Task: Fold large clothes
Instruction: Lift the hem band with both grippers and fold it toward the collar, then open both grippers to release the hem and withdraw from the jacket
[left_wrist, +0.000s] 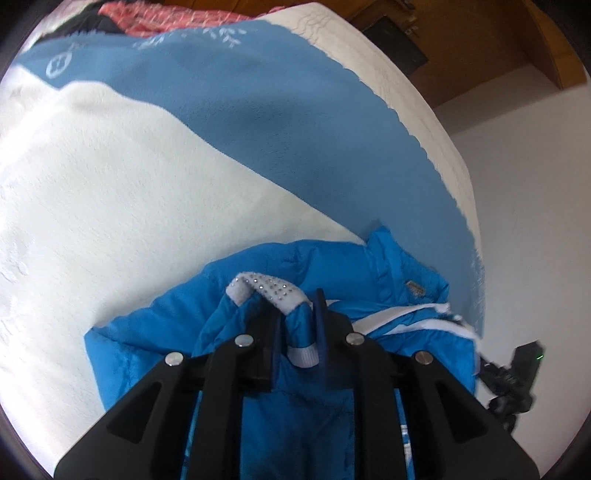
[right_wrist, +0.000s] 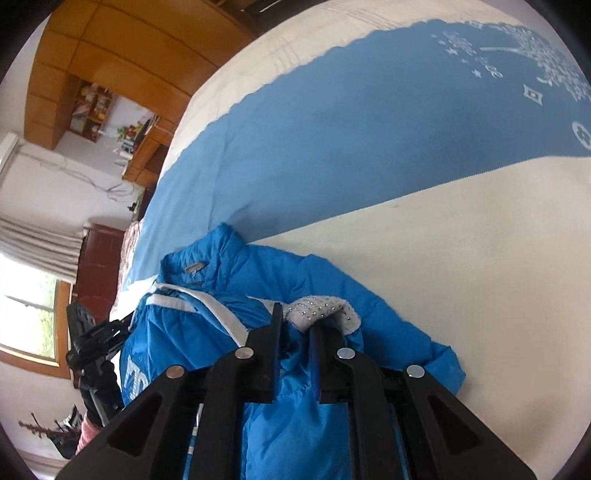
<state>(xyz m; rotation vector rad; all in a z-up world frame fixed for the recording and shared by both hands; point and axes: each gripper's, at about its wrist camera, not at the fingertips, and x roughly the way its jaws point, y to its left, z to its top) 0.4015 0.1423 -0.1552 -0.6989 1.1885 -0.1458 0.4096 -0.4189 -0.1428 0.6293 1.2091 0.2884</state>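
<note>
Between each gripper's fingers, left gripper (left_wrist: 297, 314) and right gripper (right_wrist: 295, 325) pinch the jacket (left_wrist: 332, 266): soft, puffy, slippery; hold at cuffs.

Jacket (left_wrist: 332, 266): bright blue synthetic shell cloth, smooth, slight sheen, puffy quilting; white ribbed knit trim. Cuff (left_wrist: 269, 290): grey fleecy fabric, matt, studded with small shiny rhinestones. Bedspread (left_wrist: 110, 177): cream and mid-blue woven cloth, matt, terry-like nap, scalloped border, white woven motifs. Left claw (left_wrist: 297, 325): matt black plastic, bright metal rivets, dark blue pads. Right claw (right_wrist: 297, 328): same make. Cabinets (right_wrist: 110, 44): orange-brown wood, semi-gloss lacquer. Curtain (right_wrist: 37, 240): pale pleated fabric.
</note>
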